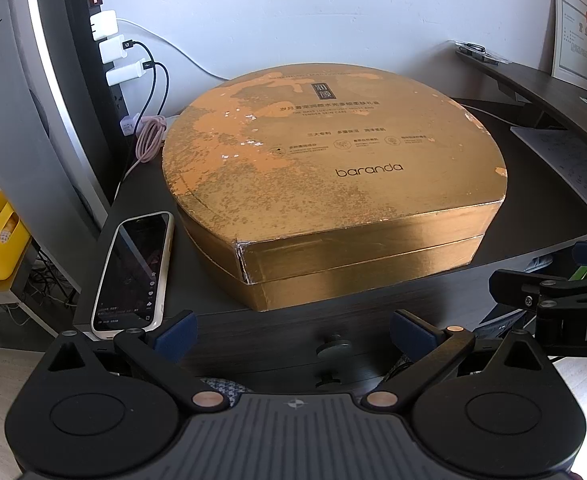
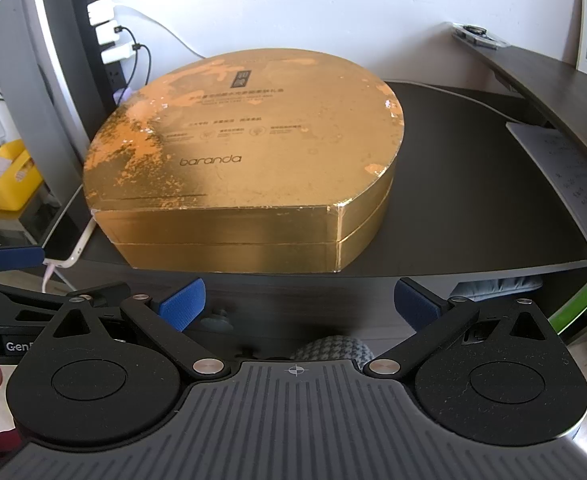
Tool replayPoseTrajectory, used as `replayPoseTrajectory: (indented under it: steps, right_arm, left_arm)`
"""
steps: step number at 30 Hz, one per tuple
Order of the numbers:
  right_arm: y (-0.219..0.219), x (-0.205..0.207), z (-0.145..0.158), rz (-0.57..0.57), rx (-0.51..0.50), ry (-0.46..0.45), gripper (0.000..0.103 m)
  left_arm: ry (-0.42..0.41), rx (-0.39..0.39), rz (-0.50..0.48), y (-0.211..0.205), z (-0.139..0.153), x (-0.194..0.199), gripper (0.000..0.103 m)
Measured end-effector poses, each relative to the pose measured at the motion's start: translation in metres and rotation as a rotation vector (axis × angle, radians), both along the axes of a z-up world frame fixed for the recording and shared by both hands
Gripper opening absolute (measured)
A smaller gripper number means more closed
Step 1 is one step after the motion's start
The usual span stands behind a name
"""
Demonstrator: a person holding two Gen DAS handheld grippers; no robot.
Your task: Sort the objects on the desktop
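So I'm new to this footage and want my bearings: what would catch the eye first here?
The big gold gift box, worn on its lid and printed "baranda", fills the middle of the dark desk. A phone in a pale case lies flat just left of it, screen up, and a sheet of white paper sits at the desk's right edge. Both the left gripper and right gripper hang open in front of the desk, holding nothing.

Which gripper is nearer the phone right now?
Left. The left gripper hangs open just short of the desk edge with the phone beside its left finger; the right gripper, also open, faces the gold box, farther off.
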State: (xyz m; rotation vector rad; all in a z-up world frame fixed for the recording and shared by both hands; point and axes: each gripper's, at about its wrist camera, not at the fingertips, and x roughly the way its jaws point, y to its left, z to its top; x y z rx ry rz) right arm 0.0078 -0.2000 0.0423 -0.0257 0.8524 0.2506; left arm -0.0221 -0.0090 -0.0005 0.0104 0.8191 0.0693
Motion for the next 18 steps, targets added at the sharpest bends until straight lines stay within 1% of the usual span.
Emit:
replayPoseTrajectory:
  steps: [18]
  right_arm:
    - [0.0049, 0.0024, -0.0022, 0.002, -0.007, 0.011, 0.103]
  left_arm:
    - [0.011, -0.009, 0.005, 0.0033, -0.0034, 0.0017, 0.102]
